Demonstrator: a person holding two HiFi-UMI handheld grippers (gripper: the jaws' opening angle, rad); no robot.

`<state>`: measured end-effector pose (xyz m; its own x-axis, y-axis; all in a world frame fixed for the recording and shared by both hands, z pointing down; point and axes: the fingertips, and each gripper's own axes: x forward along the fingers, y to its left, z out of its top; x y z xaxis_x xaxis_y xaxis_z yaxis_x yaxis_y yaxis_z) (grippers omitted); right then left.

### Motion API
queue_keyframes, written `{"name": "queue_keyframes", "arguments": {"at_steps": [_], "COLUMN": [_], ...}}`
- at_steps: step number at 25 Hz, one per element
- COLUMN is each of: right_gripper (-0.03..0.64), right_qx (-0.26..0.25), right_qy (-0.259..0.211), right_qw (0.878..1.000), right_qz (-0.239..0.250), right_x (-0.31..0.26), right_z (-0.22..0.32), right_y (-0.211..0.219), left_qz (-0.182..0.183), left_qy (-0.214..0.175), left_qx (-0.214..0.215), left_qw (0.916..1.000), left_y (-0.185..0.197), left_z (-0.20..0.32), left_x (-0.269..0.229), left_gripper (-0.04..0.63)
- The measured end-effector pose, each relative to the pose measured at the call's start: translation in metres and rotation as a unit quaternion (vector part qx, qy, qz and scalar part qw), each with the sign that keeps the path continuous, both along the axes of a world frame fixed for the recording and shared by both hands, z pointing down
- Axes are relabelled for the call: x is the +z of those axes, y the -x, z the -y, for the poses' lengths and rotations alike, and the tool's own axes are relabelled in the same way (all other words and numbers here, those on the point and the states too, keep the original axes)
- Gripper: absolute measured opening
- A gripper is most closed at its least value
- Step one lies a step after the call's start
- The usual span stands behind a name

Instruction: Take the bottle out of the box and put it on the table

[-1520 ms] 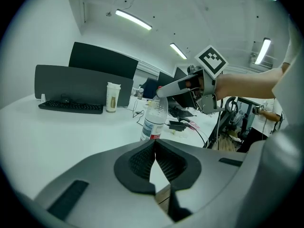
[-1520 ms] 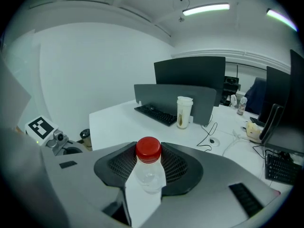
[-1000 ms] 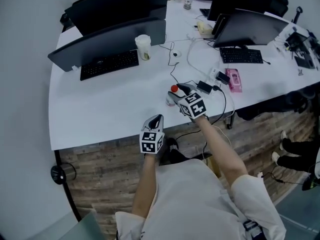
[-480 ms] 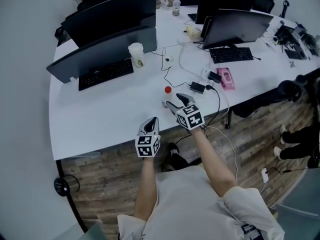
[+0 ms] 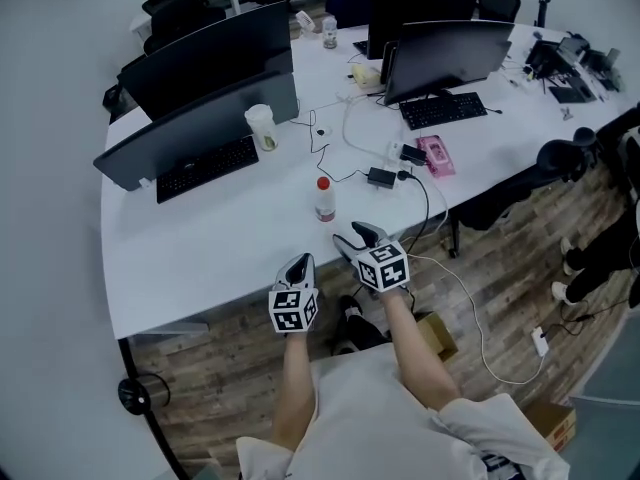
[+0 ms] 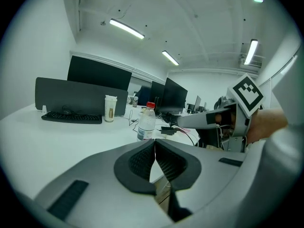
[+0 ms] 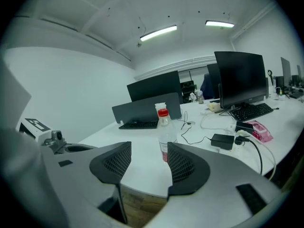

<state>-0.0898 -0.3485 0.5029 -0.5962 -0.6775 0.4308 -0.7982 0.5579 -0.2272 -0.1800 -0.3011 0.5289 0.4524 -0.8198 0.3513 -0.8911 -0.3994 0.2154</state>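
Right gripper view showed the right gripper [image 7: 149,158] with its jaws spread wide. They had just been opening, and nothing stood between the pads. The bottle [image 7: 164,129] stood upright on the table [image 7: 142,177], red cap on top, straight ahead of the gap and clear of both jaw tips. In the head view the bottle [image 5: 324,199] stood alone on a bare part of the white table [image 5: 200,238], ahead of the right gripper [image 5: 357,235] and apart from it.

The left gripper [image 6: 154,146] had its jaws pressed together on nothing. The bottle [image 6: 146,122] lay well ahead of them and a little to their left.

Judging by this, the bottle was already set down, and the step in hand was letting go and clearing off. To do that well, the right gripper should back off along the line its jaws pointed, with the jaws as wide as they stood, so neither pad could brush the bottle's side. A light, tall bottle would likely tip at a nudge near the cap, so no sideways swing should come until the tips were well short of it. The power adapter [image 7: 222,140] and its cable lay ahead and to the right of the jaws, so drifting that way risked a snag. The left gripper was best left idle, off to its own side
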Motion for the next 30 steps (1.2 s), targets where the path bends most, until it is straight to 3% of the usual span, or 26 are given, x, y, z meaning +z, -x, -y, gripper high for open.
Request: {"name": "queue_keyframes", "arguments": {"at_steps": [14,30], "right_gripper": [0.259,0.157], "right_qx": [0.034,0.047], "right_qy": [-0.02,-0.033], "right_qw": [0.999,0.998], "right_qz": [0.004,0.034], "right_x": [0.012,0.013], "right_z": [-0.067,-0.137], "right_y": [-0.025,-0.038], "left_qz": [0.002,0.004], "left_qy": [-0.016,-0.037], "left_qx": [-0.009,-0.01], "left_qw": [0.9998,0.9992], "left_y": [0.009,0.0], "left_z": [-0.046,-0.101], "left_x": [-0.013,-0.019], "left_gripper": [0.015,0.015]}}
